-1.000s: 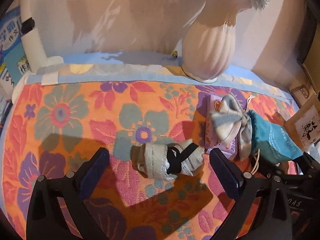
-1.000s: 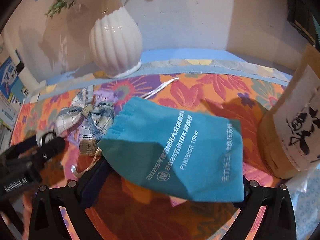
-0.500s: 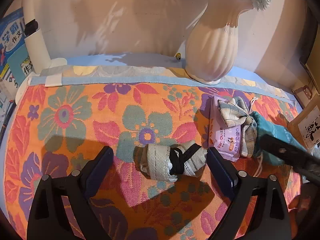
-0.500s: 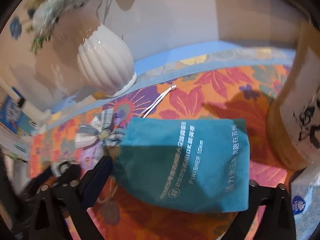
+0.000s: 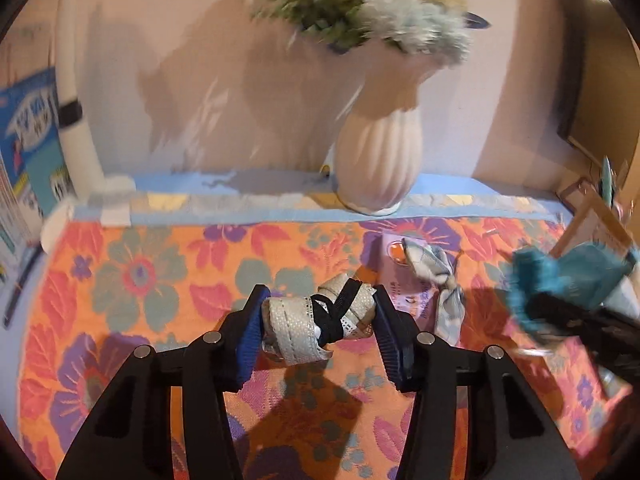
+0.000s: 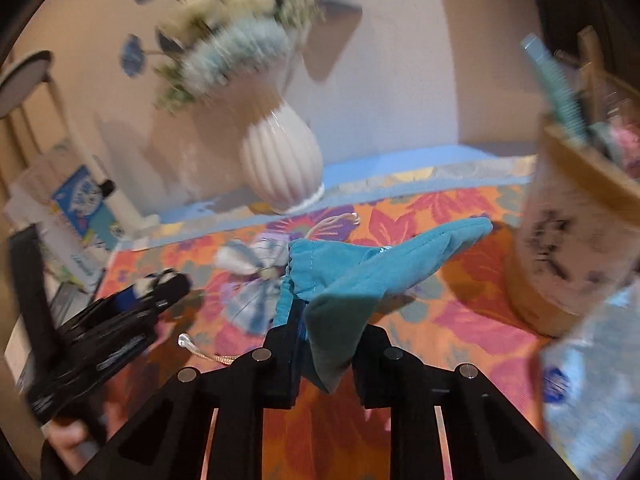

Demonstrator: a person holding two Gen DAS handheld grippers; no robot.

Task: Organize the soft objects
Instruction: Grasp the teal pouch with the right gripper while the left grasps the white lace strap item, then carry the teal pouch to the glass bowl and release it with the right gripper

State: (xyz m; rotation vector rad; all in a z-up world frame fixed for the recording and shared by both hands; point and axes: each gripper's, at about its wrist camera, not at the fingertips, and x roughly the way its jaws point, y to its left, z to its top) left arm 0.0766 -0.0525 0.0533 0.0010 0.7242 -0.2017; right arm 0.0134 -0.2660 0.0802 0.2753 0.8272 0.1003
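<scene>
Left wrist view. Left gripper (image 5: 320, 320) has its jaws closed onto the rolled strap bundle (image 5: 316, 322), one blue pad pressed on each end. The bundle is cream webbing wrapped crosswise by a black cord; it sits between the pads, over the floral cloth (image 5: 160, 280) covering the desk. Whether it is lifted or resting on the cloth, cannot tell. Just to its right: one plaid bow (image 5: 438, 284) lying partly on one pale purple packet (image 5: 400, 268). Farther right, blurred, one teal pouch (image 5: 568, 276) carried by the other tool. One white ribbed vase (image 5: 378, 164) with flowers stands at the back edge, against the wall.

Right wrist view. Right gripper (image 6: 328, 340) has its jaws clamped on the teal pouch (image 6: 360, 272), near its lower corner. The pouch stands up out of the jaws and leans up and right, raised off the cloth, drawstring mouth toward the left. One loose cord end (image 6: 200, 350) lies on the cloth at left of the jaws. Plaid bow (image 6: 256, 272) lies behind the pouch, left side. The left gripper (image 6: 132, 320) shows at far left, blurred. One vase (image 6: 282, 164) at back. One round wooden container (image 6: 576, 248) stands at right, well apart from the pouch, with several items standing in it, too blurred to count.

Count: one bundle, one pouch, one bow, one packet.
</scene>
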